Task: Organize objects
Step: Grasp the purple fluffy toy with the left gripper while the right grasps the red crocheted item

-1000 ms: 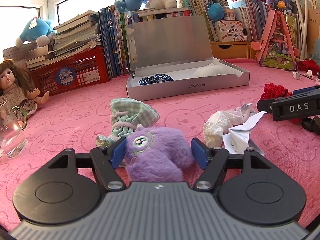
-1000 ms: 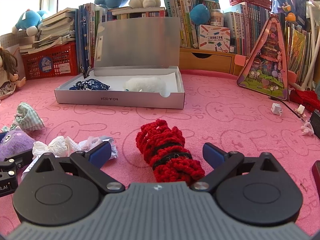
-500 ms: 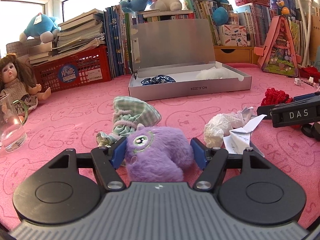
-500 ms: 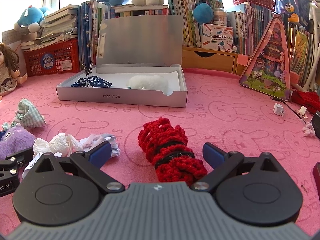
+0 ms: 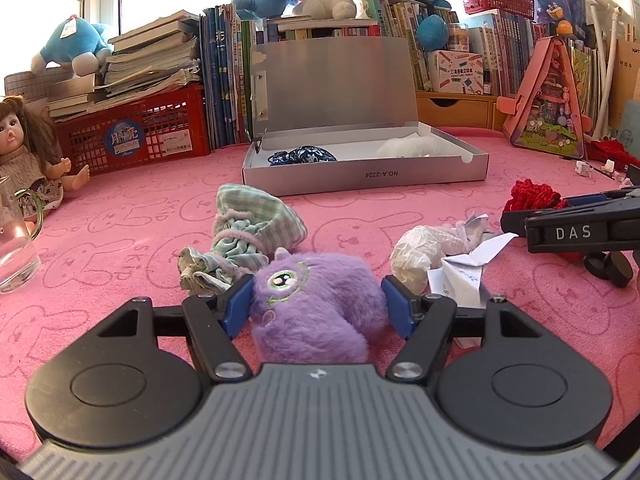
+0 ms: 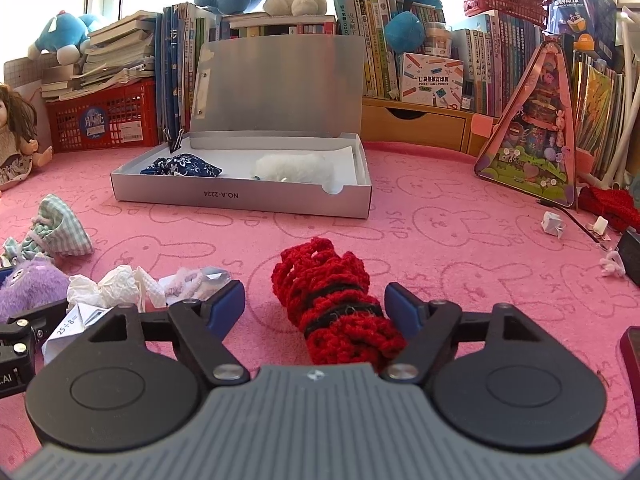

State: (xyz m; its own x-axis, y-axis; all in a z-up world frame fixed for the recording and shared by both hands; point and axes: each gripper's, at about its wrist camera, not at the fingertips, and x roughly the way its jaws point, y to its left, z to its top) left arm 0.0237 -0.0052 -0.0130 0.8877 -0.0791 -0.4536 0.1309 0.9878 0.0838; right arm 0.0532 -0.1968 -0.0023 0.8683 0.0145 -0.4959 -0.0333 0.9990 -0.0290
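1. I count two grippers. My left gripper point(image 5: 316, 304) has its jaws pressed on both sides of one purple plush monster point(image 5: 316, 308), which sits on the pink counter point(image 5: 120, 232).
2. My right gripper point(image 6: 316, 306) is closing its jaws around one red crocheted bundle point(image 6: 336, 304); the bundle lies between them on the counter, with a gap on each side, so the pads do not press on it.
3. One silver box point(image 6: 240, 196) stands open at the far middle of the counter, its lid upright. It holds two things: a dark blue patterned pouch point(image 6: 182, 166) to the left and a white fluffy toy point(image 6: 294, 168) to the right, apart from each other.
4. One green checked drawstring bag point(image 5: 248, 228) lies just beyond the purple monster, on its left.
5. One heap of crumpled paper point(image 5: 436, 256) lies between the two grippers; I cannot count the pieces in it.
6. One doll point(image 5: 24, 148) sits at the far left, with one clear glass mug point(image 5: 14, 248) nearer on that side.
7. One red mesh basket point(image 5: 132, 136) at the far left carries a stack of books.
8. Four plush animals sit on the far shelf of books.
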